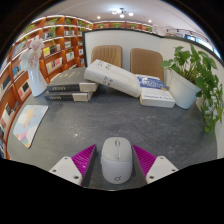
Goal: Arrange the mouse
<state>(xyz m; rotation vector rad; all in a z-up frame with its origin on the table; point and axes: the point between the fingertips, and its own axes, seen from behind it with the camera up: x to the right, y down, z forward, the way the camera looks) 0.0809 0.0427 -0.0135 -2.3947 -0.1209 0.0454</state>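
A white computer mouse (116, 160) lies on the grey table (100, 125), lengthwise between my two fingers. My gripper (116, 150) is open. The pink pads (85, 158) stand on either side of the mouse, with a narrow dark gap showing on each side. The mouse's near end carries a small logo and is cut off by the gripper body.
Beyond the fingers are a stack of books (70, 91), a long white box (112, 78) leaning on it, a flat white and blue box (156, 96), and a potted plant (192, 78) at the right. A light sheet (28, 124) lies at the left. Bookshelves (45, 50) line the left wall.
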